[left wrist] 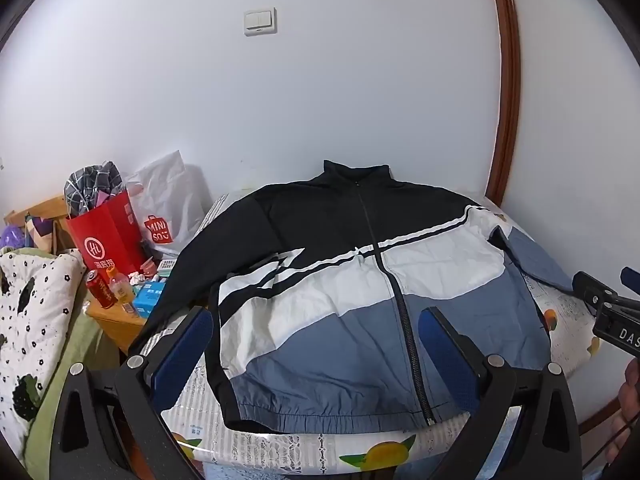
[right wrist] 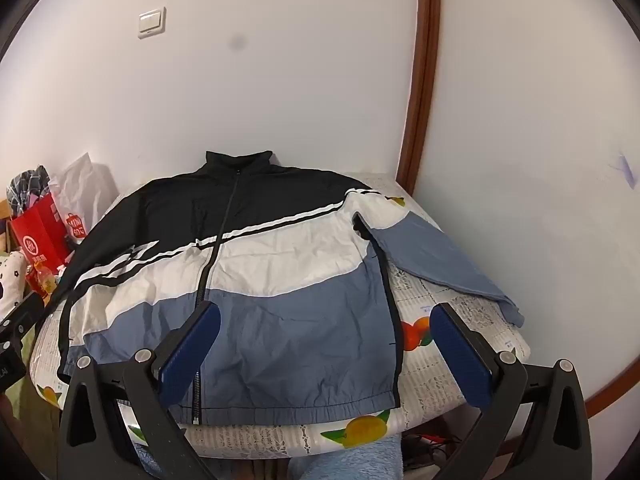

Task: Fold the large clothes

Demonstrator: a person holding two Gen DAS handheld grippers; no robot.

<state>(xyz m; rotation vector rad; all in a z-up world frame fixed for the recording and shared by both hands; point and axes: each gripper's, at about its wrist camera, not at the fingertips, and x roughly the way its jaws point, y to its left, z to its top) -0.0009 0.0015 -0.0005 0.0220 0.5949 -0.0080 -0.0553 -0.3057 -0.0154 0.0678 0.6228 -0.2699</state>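
The left gripper [left wrist: 316, 336] and the right gripper [right wrist: 326, 332] are both wide open and hold nothing. Past them, the zip-up jacket [right wrist: 256, 280] lies flat, front up, on the worktop [right wrist: 440, 376] with its fruit-print cloth. Far left stands a red paper bag [left wrist: 106, 236].

Jacket [left wrist: 360, 300] flat on table [left wrist: 304, 446], bags [left wrist: 108, 232] left.

Background's pretty cluttered: white wall [left wrist: 320, 100] with a light switch [left wrist: 260, 21] and brown wood trim [left wrist: 510, 80] curving down the right. Off to the left, a red paper bag [left wrist: 106, 236] stuffed with plaid fabric, a white Miniso bag [left wrist: 168, 204] behind it, plus a red can [left wrist: 101, 288] and an orange drink bottle [left wrist: 121, 286] on a wooden nightstand [left wrist: 116, 322]. Fruit-print tablecloth [left wrist: 372, 456] underneath, flower-dotted quilt [left wrist: 36, 304] far left.
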